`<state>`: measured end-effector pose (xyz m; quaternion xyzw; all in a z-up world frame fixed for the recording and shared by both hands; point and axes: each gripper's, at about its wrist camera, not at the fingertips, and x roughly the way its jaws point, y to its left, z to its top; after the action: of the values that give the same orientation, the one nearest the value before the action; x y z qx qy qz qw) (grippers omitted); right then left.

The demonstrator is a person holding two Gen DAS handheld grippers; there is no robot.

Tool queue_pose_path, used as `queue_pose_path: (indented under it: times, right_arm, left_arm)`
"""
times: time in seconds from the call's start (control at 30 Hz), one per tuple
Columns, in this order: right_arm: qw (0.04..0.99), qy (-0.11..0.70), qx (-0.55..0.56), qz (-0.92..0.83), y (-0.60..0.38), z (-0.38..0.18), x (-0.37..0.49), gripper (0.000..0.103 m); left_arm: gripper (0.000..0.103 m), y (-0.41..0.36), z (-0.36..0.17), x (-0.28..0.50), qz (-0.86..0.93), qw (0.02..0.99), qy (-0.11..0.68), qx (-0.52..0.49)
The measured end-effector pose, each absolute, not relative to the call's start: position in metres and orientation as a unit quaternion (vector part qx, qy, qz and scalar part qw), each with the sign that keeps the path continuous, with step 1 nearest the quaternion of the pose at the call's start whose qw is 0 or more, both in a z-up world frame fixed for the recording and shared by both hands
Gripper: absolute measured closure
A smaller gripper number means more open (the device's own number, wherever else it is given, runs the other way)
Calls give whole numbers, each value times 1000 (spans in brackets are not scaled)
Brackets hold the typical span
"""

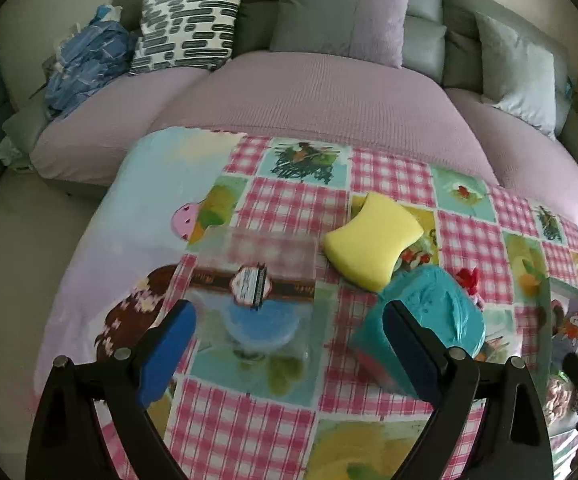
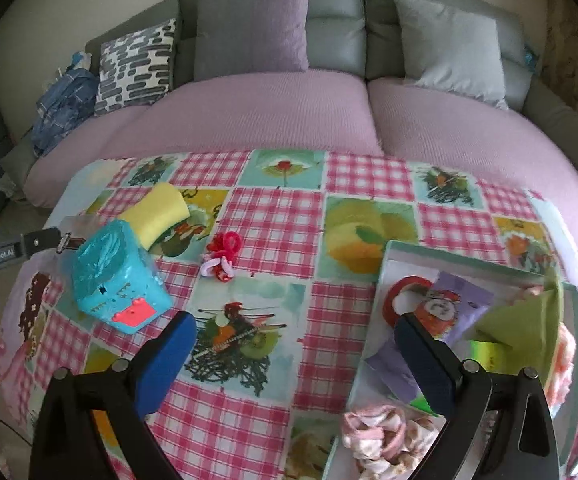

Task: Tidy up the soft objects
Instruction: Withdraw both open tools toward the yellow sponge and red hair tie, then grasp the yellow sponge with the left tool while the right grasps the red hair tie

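Our left gripper [image 1: 289, 328] hangs with its blue-padded jaws spread wide and nothing between them, above a clear plastic lidded box [image 1: 253, 280] that sits just left of the teal perforated plastic basket [image 1: 421, 320] lined with a crinkled teal bag. Our right gripper [image 2: 295, 344] is likewise wide open and empty, over the pink-checked patchwork tablecloth [image 2: 265, 216] to the right of that basket [image 2: 117, 276]. A soft yellow foam sponge with a waisted outline [image 1: 373, 240] lies behind the basket, touching it. Only the right wrist view shows us the shallow pale tray [image 2: 393, 280] well to the right of the basket, holding a folded green cloth [image 2: 521, 320], lilac fabric and pink-white scrunchies [image 2: 373, 432]; it also shows a red and pink tangle of hair ties [image 2: 223, 256] between basket and tray. The left view gives us the box's brown label band.
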<state>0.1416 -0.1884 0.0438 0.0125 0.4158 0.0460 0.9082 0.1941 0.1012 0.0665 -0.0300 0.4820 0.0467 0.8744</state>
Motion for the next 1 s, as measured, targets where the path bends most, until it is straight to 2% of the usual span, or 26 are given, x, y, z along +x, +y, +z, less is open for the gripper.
queue_pose_path:
  times: [0.47, 1.0]
  right_arm:
    - [851, 517, 36, 83, -168, 41, 220, 2]
    - [799, 595, 28, 79, -128, 3, 286, 5]
  left_arm:
    - [8, 88, 74, 270, -70, 840, 537, 16]
    - [9, 47, 25, 334, -92, 784, 610, 65]
